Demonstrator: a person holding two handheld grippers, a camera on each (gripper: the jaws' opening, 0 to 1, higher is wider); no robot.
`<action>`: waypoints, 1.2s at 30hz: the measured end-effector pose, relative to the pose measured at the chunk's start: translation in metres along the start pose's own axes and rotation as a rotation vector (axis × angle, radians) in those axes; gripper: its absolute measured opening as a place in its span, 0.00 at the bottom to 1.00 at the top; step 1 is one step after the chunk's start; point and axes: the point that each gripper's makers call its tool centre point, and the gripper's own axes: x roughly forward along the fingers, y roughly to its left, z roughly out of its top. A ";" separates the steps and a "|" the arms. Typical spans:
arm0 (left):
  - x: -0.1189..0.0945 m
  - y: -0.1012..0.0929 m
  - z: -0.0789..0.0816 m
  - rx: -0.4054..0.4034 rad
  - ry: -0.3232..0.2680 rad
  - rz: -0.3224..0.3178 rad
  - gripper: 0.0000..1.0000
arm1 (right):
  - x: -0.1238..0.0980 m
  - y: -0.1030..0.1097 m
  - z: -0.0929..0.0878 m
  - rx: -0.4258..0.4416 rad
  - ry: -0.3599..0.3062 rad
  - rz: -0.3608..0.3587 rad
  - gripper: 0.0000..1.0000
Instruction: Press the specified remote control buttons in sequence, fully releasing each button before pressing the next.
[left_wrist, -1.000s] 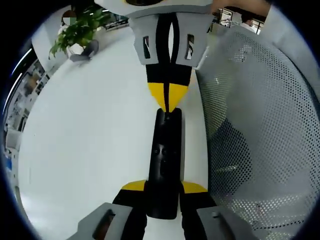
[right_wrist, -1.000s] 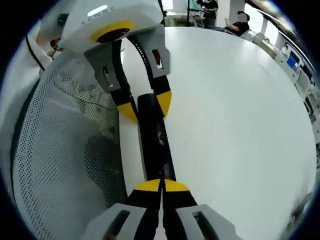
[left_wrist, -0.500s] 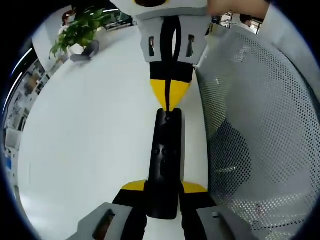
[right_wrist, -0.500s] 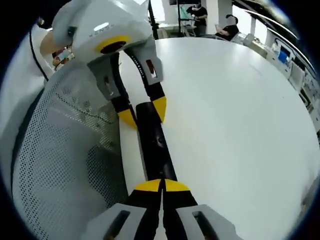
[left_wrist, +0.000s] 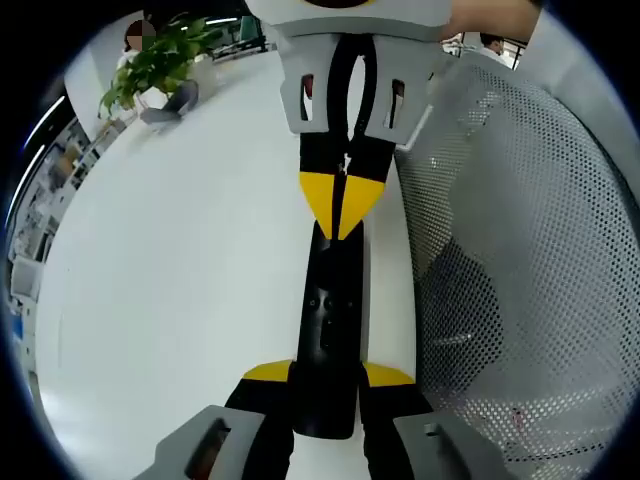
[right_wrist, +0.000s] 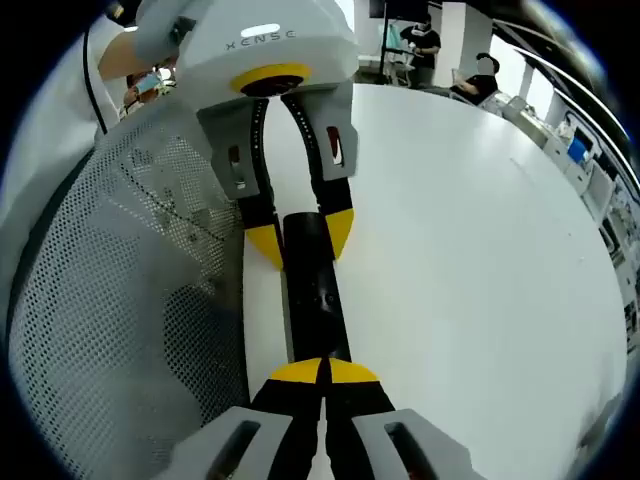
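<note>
Two grippers work on one black remote control that lies lengthwise on the white bench, close to the bench edge. Nearest in the left gripper view, the left gripper has its yellow-tipped jaws set against the two long sides of the remote's near end, clamping it; this grip appears meant to steady the slim body so that it cannot slide or pivot when a button is pushed. Further along the same view, the right gripper comes in from the far end with its jaws drawn together into a single point, resting on or just over the far end of the remote; whether it touches cannot be told. In the right gripper view, the right gripper shows its tips pressed together, holding nothing, at the near end of the remote, with the left gripper straddling the far end. Closed jaws make a narrow stylus, suited to pressing one small button. Beside the bench stands a perforated mesh chair back. Farthest off, a potted plant stands near the far bench edge.
</note>
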 end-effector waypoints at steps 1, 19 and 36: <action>0.000 0.000 0.000 -0.001 -0.001 0.000 0.24 | 0.001 -0.001 0.000 0.000 0.004 -0.003 0.00; 0.000 0.000 -0.001 -0.002 -0.037 -0.002 0.24 | 0.002 -0.003 0.002 -0.008 -0.031 -0.069 0.00; 0.001 -0.001 -0.001 0.000 -0.021 0.002 0.24 | 0.004 -0.001 0.008 -0.042 -0.072 -0.012 0.00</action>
